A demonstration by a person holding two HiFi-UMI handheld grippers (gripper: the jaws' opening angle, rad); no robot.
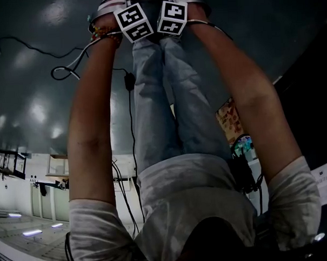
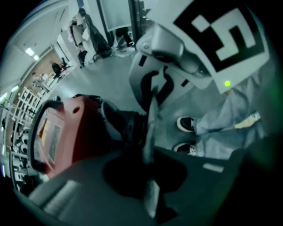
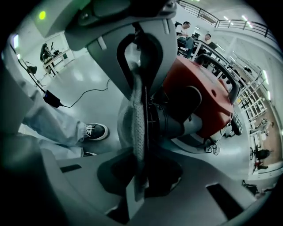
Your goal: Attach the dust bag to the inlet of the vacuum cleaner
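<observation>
Nearest, in the right gripper view: right gripper [image 3: 139,165], jaws pinched tight on the dust bag [image 3: 132,110], seen edge-on as a grey dotted fabric fold with a thin stiff sheet against it

Likewise in the left gripper view: left gripper [image 2: 149,152], jaws pressed together on the same bag's thin pale edge

Held upright between the two grippers, clear of the floor [image 3: 84,75]

Just behind the bag, touching it or very nearly: the black round inlet [image 3: 170,117], jutting from the red vacuum cleaner [image 3: 201,88]

Cannot tell whether the bag's opening already sits over the inlet or only lies against it

Lower down: dark shoes [image 3: 95,131] and pale jeans, then a cable with a small black box [image 3: 53,99] on the grey floor

Farthest off: people at tables [image 3: 188,31] and shelving along the walls

Judged step: mating the bag's collar with the inlet, either meeting it or being pressed home

Next move calls for both pinches firm, the opening kept square to the tube, and an even push along the tube's axis; likely to buckle the stiff sheet if one side leads
</observation>
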